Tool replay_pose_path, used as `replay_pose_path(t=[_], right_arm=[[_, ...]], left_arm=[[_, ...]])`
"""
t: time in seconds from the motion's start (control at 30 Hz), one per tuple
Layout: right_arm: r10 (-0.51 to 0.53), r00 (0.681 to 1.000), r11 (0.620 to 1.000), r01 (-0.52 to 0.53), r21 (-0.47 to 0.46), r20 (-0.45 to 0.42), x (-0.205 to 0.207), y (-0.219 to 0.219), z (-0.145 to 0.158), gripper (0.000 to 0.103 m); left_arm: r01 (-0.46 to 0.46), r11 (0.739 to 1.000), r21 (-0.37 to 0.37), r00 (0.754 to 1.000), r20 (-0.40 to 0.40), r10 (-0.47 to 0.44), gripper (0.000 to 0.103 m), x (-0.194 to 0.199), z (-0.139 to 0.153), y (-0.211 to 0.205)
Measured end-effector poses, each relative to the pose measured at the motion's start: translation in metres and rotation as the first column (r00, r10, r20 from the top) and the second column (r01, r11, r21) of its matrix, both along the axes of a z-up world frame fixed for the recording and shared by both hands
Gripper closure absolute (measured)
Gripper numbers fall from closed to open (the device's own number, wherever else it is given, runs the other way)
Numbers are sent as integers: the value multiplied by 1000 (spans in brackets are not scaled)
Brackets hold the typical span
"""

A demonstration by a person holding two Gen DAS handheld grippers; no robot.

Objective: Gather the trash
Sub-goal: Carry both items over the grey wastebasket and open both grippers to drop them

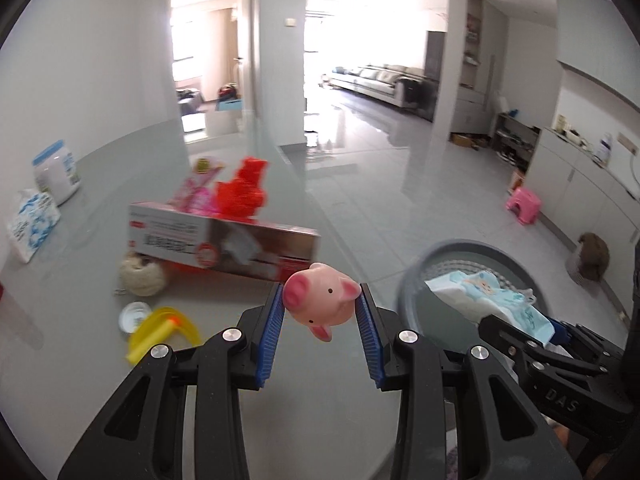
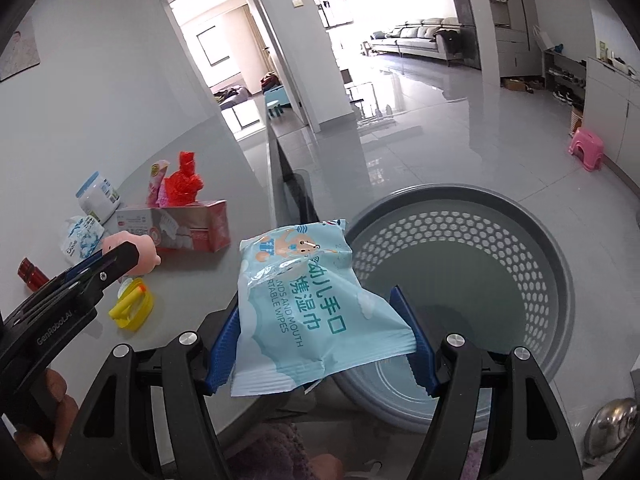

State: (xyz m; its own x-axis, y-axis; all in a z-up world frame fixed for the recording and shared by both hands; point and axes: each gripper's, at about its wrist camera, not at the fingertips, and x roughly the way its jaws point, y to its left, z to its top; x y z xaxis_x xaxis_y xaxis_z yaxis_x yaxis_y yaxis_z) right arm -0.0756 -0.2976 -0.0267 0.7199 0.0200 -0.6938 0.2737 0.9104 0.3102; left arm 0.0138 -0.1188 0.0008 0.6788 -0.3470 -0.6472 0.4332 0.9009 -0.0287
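Two grippers are in my views, each with something between its blue pads. Biggest thing out there is the grey table (image 2: pixel 224 168), its glossy top running to an edge beside the tiled floor. Next down is the grey perforated basket (image 2: pixel 560 272), sitting just past that table edge on my right side; I can see a bare bottom through its round mouth. On the table lies a long red-and-white box (image 1: pixel 224 244), with a red bag (image 1: pixel 244 188) and a pink packet (image 1: pixel 196 196) just behind it. Near the wall stand a white jar with a blue lid (image 1: pixel 56 172) and a soft tissue pack (image 1: pixel 32 220). My right gripper (image 2: pixel 320 336) is spread fairly wide, its pads pressing the two sides of a light blue wet-wipes pack (image 2: pixel 304 304) held over the table edge, right beside the basket rim. My left gripper (image 1: pixel 322 300) is partly closed on a pink pig toy (image 1: pixel 320 300), pinched at its tips above the table. Smaller still: a ball of pale string (image 1: pixel 142 278), a yellow plastic piece (image 1: pixel 160 332) and a small white lid (image 1: pixel 134 316) lie close together near the box.
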Motion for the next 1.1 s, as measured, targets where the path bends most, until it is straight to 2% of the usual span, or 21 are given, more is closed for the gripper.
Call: replay_pose_path(t=[0.27,0.5,0.87,1.0,1.07,1.1], right_arm=[[-165,986,986,165,-20,-33,-40,-65,-10,35],[-225,972,974,225,-9,-75,-51,-92,-26,35],[-206,971,978,210,13,-122,-42,-96,-47,35],[-209,970,977,214,21,-125,-41,-98,-49,35],[-210,970,976,215,23,-121,-43,-101,-47,34],[-212,970,976,217,24,-120,-43,-102,-47,33]], left_arm=[[158,987,-6,986,-62,-158,67,-15,-14,-71],[234,972,20,966,-116,-230,67,-8,-40,-115],[251,967,44,954,-178,-240,66,7,-66,-139],[254,967,26,951,-188,-245,66,6,-68,-140],[251,968,23,951,-193,-242,64,7,-67,-140],[246,969,27,953,-191,-237,59,7,-67,-140]])
